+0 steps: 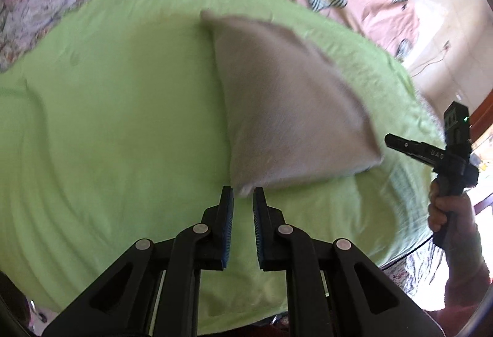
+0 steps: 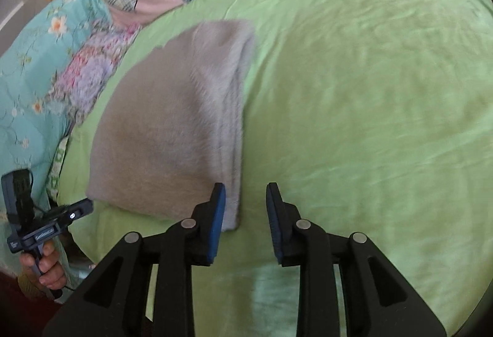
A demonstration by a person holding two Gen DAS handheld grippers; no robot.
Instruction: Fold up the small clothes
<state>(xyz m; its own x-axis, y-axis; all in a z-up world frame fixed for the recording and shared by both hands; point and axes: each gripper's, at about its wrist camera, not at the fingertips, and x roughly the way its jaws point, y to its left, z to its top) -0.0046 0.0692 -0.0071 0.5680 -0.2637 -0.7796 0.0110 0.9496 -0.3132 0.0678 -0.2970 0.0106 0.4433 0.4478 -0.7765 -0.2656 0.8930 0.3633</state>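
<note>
Nearby, floral quilt point(image 2: 27, 66) probably borders green sheet point(image 2: 369, 90).

Motion blurs the grey cloth point(image 1: 286, 109) edges; its near corner point(image 1: 246, 189) is indistinct.

Two close, downward wrist views, somewhat blurred, sharing the green sheet point(image 1: 123, 121).

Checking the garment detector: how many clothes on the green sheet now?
1. A folded grey cloth lies on the green sheet, between the left gripper and right gripper; neither holds it. More may sit outside the views.
</note>
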